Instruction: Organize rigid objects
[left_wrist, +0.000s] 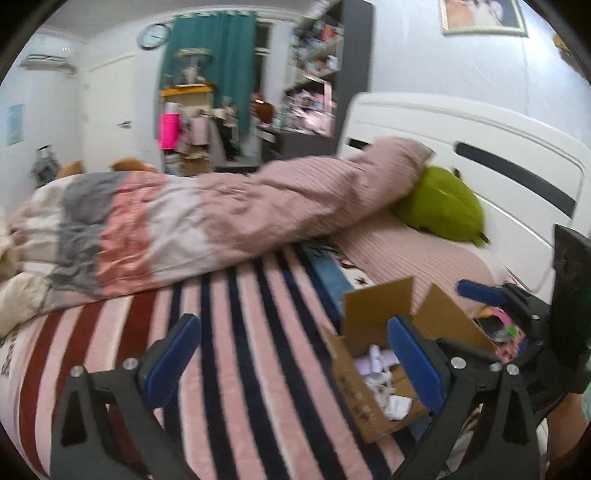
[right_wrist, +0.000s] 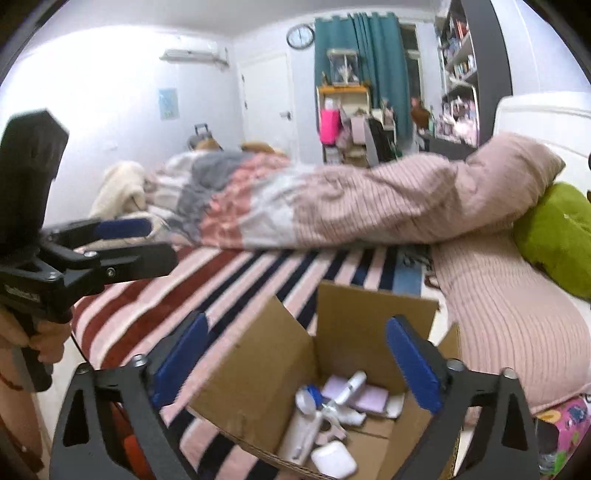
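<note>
Bedroom clutter surrounds a bed under a pink, navy and dark red striped blanket (right_wrist: 258, 280), where the open brown cardboard box (right_wrist: 354, 332) sits with its flaps up, ready to take items from above. Inside the box lie small white and lilac plastic items (right_wrist: 343, 402), among them a white rounded earbud case (right_wrist: 334, 459), piled loosely. Directly above the box, the right gripper (right_wrist: 295, 369) hangs with jaws spread wide and empty. Left of the box, the left gripper (left_wrist: 291, 362) is likewise wide open, holding nothing. Beyond the box lies a rumpled pink quilt (right_wrist: 369, 206).
</note>
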